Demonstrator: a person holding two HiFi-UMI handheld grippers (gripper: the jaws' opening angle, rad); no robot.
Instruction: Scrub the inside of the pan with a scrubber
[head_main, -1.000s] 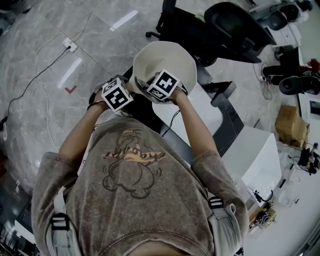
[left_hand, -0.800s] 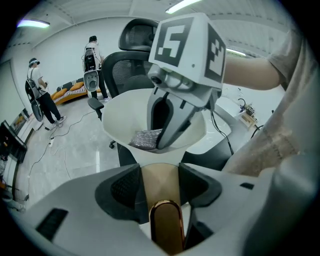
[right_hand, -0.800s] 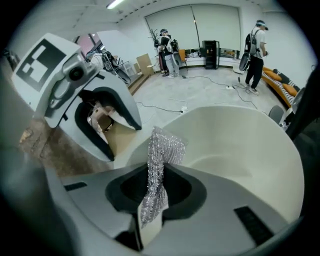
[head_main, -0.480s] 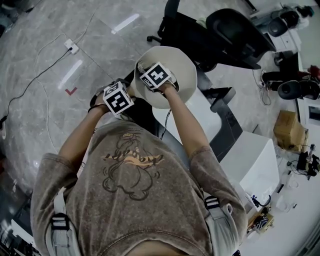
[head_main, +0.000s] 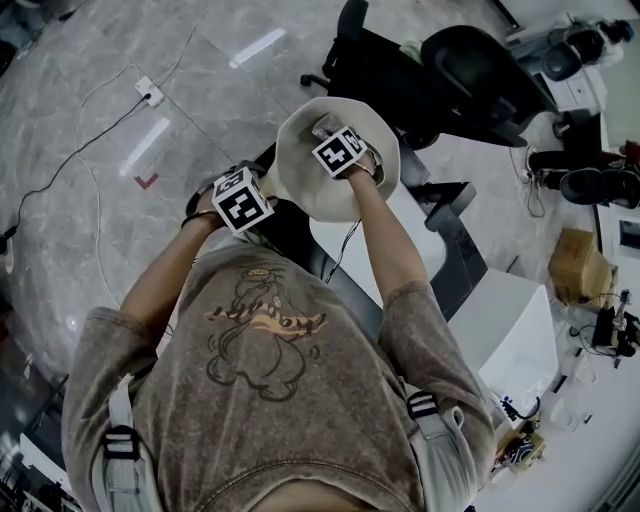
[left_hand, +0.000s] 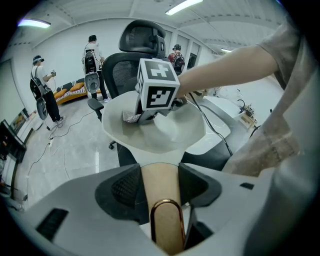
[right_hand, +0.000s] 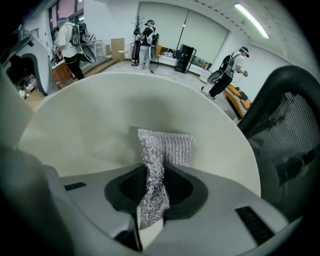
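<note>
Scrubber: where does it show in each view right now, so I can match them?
Head view: upper middle, scrubber at the tip of the right tool, inside the pan.
Left gripper view: upper middle, scrubber just left of that tool's marker cube, in the pan.
Right gripper view: centre, scrubber pinched in that tool, pan behind.
Shared landmark: the cream pan.

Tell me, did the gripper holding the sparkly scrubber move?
Yes. In the head view the right gripper, shut on the scrubber, slid from the pan's near rim, by the person, toward its far side.
</note>
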